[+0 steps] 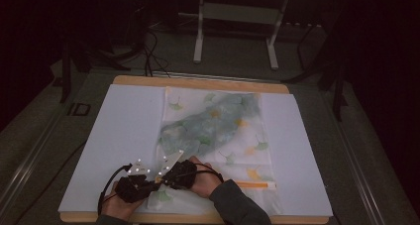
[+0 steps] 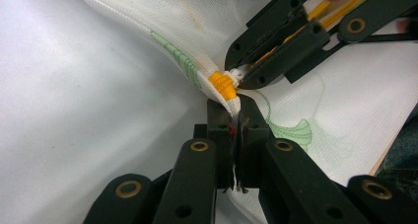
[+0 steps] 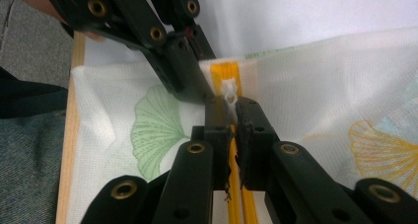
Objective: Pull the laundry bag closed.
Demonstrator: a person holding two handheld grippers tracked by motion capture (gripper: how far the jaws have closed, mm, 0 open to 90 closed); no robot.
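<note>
Both claws clench the mesh bag (image 1: pixel 218 131): left claw (image 2: pixel 235 116) its fabric, right claw (image 3: pixel 231 110) its white zipper pull (image 3: pixel 230 92).

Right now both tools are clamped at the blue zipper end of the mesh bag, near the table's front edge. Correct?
Not quite: the zipper is yellow-orange, not blue, as the right gripper view shows. The rest holds: left tool and right tool are clamped at the zipper end of the mesh bag.

Dim room, grey floor (image 1: pixel 233 61), white desk frame (image 1: pixel 237 17) behind table (image 1: pixel 198 81)

White metal frame legs (image 1: pixel 236 29) and black cables (image 1: pixel 151 54) on grey floor (image 1: pixel 237 61)
</note>
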